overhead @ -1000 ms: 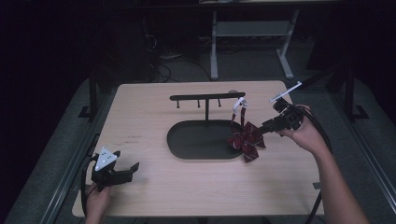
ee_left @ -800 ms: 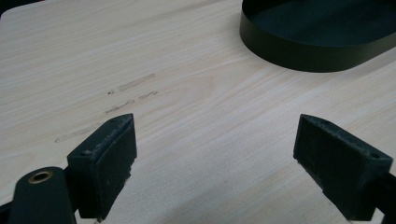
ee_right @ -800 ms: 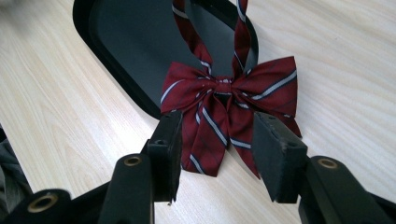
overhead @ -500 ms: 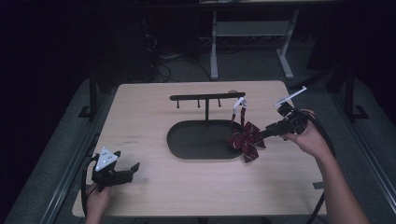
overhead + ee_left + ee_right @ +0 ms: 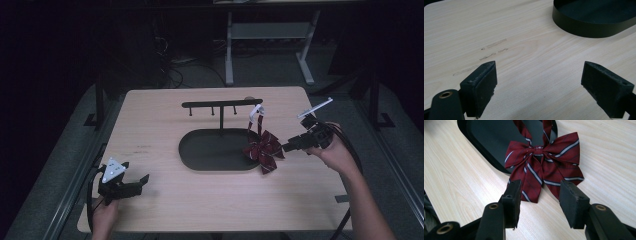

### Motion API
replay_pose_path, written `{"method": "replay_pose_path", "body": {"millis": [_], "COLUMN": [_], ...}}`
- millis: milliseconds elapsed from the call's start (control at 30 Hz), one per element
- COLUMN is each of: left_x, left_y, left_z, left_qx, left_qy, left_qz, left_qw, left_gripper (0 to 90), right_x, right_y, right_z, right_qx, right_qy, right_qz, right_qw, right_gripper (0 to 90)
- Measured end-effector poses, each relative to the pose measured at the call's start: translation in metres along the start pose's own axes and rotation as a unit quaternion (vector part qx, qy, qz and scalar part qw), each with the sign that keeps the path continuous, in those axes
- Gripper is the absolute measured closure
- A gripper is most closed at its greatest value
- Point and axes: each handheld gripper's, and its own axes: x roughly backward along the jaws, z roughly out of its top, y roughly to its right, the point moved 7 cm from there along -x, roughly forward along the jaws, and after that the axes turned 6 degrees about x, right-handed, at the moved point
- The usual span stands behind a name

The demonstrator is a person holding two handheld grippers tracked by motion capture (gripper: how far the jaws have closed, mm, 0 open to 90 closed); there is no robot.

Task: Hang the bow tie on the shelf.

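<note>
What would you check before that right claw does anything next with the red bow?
1. Right gripper open: ok, jaws apart, nothing between them.
2. Bow tie in front of the jaws: ok, its tails lie just ahead.
3. Strap hung on the stand: ok; the strap runs up to the bar's end, but the catch is too small to judge.
4. Bow tie's rest: partly on the oval base, partly on the table.
5. Left gripper out of the way: ok, open, near the table's corner.

dark red fabric bow tie (image 5: pixel 544 167) with white-grey stripes; black oval metal tray base (image 5: pixel 200 155); pale wood-grain table (image 5: pixel 165 120)
</note>
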Motion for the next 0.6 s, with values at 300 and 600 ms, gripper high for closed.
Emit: {"method": "replay_pose_path", "body": {"millis": [300,600], "left_x": [0.001,0.002], "left_y": [-0.002,-0.002], "left_z": [0.0,-0.001], "left_qx": [0.001,0.0], "left_qy": [0.001,-0.001], "left_qz": [0.002,0.003], "left_qw": [1.0,1.0], "left_gripper": [13.1,13.0], "right_x": [-0.001,-0.004], "right_y": [0.001,0.004], "right_z": [-0.011,-0.026], "right_qx": [-0.006,-0.017], "right_qy": [0.003,0.006], "right_qz": [0.0,0.001], "right_qw": [1.0,0.9998], "right_gripper": [51.1,50.1]}}
